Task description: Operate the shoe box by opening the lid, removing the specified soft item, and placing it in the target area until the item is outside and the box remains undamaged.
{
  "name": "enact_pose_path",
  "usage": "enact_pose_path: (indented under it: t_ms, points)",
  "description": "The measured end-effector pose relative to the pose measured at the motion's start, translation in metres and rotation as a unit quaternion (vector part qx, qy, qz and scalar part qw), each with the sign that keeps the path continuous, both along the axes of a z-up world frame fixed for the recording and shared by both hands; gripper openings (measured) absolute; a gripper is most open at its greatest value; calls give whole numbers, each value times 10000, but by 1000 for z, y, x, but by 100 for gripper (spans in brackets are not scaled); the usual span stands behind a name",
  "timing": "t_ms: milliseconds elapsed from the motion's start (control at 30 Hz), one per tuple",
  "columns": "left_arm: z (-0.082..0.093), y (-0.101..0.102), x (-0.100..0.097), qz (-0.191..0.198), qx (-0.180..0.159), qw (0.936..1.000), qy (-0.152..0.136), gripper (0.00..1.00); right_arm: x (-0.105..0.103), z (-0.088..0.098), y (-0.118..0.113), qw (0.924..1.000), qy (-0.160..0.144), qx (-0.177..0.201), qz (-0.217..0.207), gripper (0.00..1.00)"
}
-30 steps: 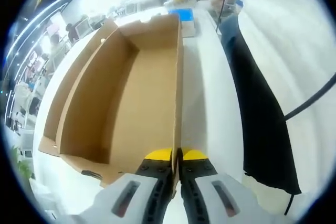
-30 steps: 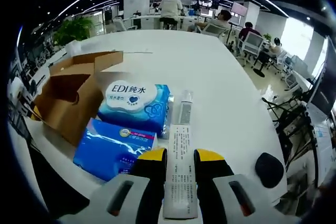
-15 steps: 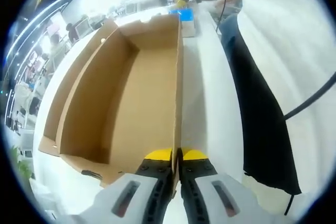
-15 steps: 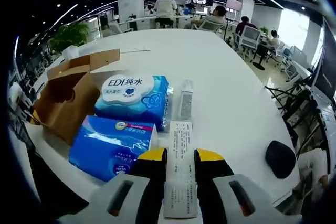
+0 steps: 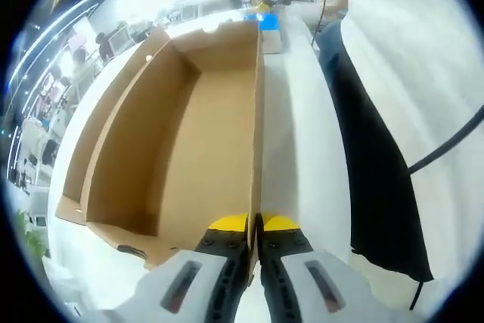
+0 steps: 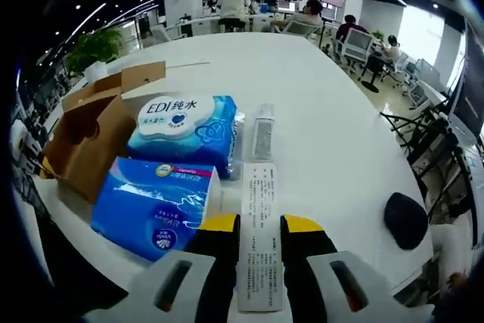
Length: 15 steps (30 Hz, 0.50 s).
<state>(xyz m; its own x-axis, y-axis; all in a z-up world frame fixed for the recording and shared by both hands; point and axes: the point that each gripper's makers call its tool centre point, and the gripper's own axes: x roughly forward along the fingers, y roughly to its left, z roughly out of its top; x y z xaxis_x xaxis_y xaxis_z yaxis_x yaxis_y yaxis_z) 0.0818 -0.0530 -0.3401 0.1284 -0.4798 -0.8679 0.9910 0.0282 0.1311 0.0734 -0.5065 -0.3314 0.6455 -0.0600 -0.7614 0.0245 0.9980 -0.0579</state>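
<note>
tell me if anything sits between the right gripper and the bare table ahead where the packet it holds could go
Nothing visible blocks it. The right gripper is shut on a white printed packet, and the white table ahead and to the right is bare. The blue tissue pack and wet wipes pack lie to the left; a small tube lies straight ahead.

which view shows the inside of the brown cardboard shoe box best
The left gripper view: it looks straight into the open brown cardboard shoe box, showing its bare floor and walls. The right gripper view catches it from outside, at the picture's left edge.
</note>
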Motion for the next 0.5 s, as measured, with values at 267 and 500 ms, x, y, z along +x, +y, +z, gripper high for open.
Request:
enact_pose_path:
  t_ms: [267,500]
  points:
    - [0,0,0,1,-5,10000,-8,3,-1,-1,0,9999,70,57,-90,20]
    - [0,0,0,-9,-18,10000,-14,3,0,-2,2,9998,98,149,-113,22]
